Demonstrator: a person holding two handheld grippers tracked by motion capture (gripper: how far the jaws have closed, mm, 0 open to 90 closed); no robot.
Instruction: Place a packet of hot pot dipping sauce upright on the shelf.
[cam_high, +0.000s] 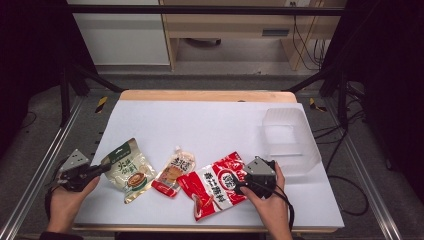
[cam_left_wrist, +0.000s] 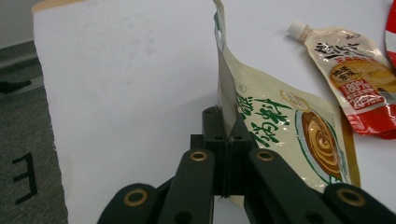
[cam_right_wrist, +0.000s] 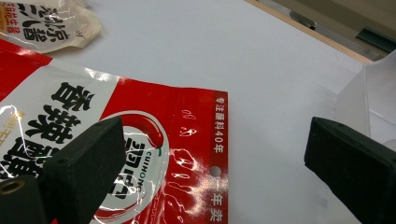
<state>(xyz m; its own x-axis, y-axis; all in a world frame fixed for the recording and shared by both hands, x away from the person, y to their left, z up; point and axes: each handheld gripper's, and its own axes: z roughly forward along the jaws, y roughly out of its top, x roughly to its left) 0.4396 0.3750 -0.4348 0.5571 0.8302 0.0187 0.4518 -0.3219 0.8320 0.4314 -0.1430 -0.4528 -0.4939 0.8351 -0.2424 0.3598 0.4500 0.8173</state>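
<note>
A cream and green snack pouch (cam_high: 127, 172) lies at the left of the white sheet (cam_high: 210, 125). My left gripper (cam_high: 104, 168) is shut on its left edge, and in the left gripper view that edge of the pouch (cam_left_wrist: 289, 126) stands up out of the closed jaws of the left gripper (cam_left_wrist: 229, 144). A large red pouch (cam_high: 215, 186) lies at the front centre. My right gripper (cam_high: 239, 183) hovers open over its right end. In the right gripper view the pads of the right gripper (cam_right_wrist: 217, 154) stand wide apart above the red pouch (cam_right_wrist: 140, 140) without touching it.
A small spouted pouch (cam_high: 173, 173) (cam_left_wrist: 355, 70) (cam_right_wrist: 46, 23) lies between the two larger packs. A clear plastic tub (cam_high: 290, 140) (cam_right_wrist: 369, 98) stands at the right of the sheet. A wooden table edge (cam_high: 207, 95) runs along the back.
</note>
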